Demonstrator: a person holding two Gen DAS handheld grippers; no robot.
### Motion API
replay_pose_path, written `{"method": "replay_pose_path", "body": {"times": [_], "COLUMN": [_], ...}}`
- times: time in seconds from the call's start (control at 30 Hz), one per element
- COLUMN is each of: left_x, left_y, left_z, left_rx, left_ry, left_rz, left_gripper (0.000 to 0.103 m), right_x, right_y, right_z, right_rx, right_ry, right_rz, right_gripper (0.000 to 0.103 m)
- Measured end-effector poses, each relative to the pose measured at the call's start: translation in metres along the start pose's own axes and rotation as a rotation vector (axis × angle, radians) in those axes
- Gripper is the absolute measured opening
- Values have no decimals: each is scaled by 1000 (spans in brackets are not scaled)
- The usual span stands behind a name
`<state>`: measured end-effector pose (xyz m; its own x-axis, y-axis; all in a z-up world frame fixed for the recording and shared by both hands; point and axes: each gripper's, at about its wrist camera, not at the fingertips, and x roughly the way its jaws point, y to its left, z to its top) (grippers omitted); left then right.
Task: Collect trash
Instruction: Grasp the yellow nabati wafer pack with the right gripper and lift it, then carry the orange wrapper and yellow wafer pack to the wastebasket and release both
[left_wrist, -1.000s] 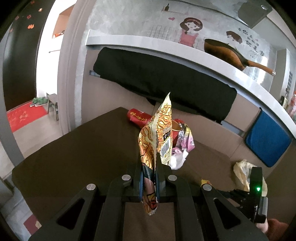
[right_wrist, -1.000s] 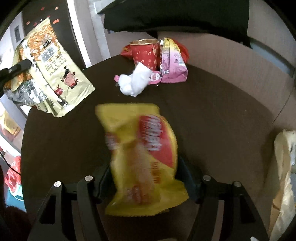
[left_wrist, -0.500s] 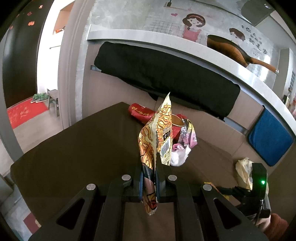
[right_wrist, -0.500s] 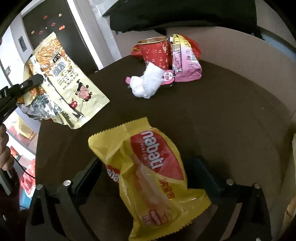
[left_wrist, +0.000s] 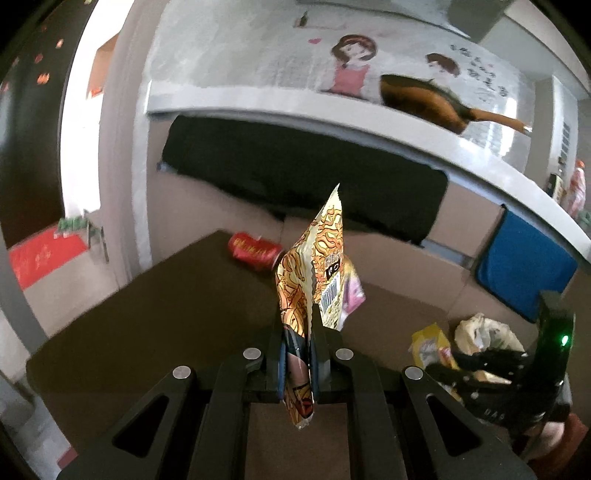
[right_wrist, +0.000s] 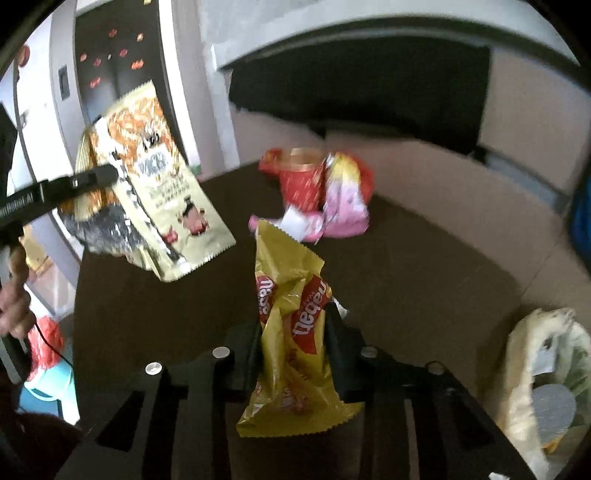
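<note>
since a moment ago the right claw (right_wrist: 293, 338) has just been closing, and the yellow wafer bag (right_wrist: 291, 332) that lay loose between its wide-spread jaws on the table is now pinched between them, crumpled, standing up and hanging clear of the table. the left claw (left_wrist: 298, 354) has drifted a little with its load; its jaws sit nearly together, clamped on the lower end of a gold snack wrapper (left_wrist: 314, 280) that sticks straight up from them. from the right wrist view that same wrapper (right_wrist: 147, 177) hangs out over the table's left edge, pinched by a black finger.

the table (right_wrist: 424, 280) is dark brown. at its far edge there is a small heap: a red paper cup (right_wrist: 301, 181), a pink packet (right_wrist: 345, 203) leaning against it, and a white tissue (right_wrist: 295, 225) just in front. near the right edge a pale plastic bag (right_wrist: 543, 376) sags open. behind the table runs a beige bench with a black cloth (left_wrist: 295, 173) draped over its back, a blue cushion (left_wrist: 521, 269) further right, and a white ledge under a cartoon wall.

both views are blurred, so print on the wrappers is hard to read. the plastic bag's contents can't be made out, and the left claw's wrapper hides most of the heap.
</note>
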<state>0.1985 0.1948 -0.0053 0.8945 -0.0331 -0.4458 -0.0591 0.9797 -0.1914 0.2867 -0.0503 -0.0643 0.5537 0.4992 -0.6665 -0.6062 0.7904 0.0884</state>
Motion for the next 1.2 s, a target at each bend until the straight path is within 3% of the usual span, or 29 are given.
{"method": "replay_pose_path", "body": {"times": [0.37, 0.63, 0.9, 1.2], "left_x": [-25, -37, -27, 6], "left_y": [-100, -182, -260, -318], "left_z": [39, 52, 47, 24], "left_rx": [157, 254, 310, 347], "left_ry": [-150, -221, -205, -118], "left_rz": [-77, -172, -291, -369], "left_gripper": [9, 10, 10, 10], "right_x": [-101, -188, -247, -277], "right_y": [-38, -80, -121, -170], "right_z": [37, 31, 6, -28], "right_rx": [32, 96, 167, 257], "right_ry": [-180, -312, -386, -420], "right_rz": [-79, -201, -354, -438], "right_gripper": [27, 27, 27, 27]}}
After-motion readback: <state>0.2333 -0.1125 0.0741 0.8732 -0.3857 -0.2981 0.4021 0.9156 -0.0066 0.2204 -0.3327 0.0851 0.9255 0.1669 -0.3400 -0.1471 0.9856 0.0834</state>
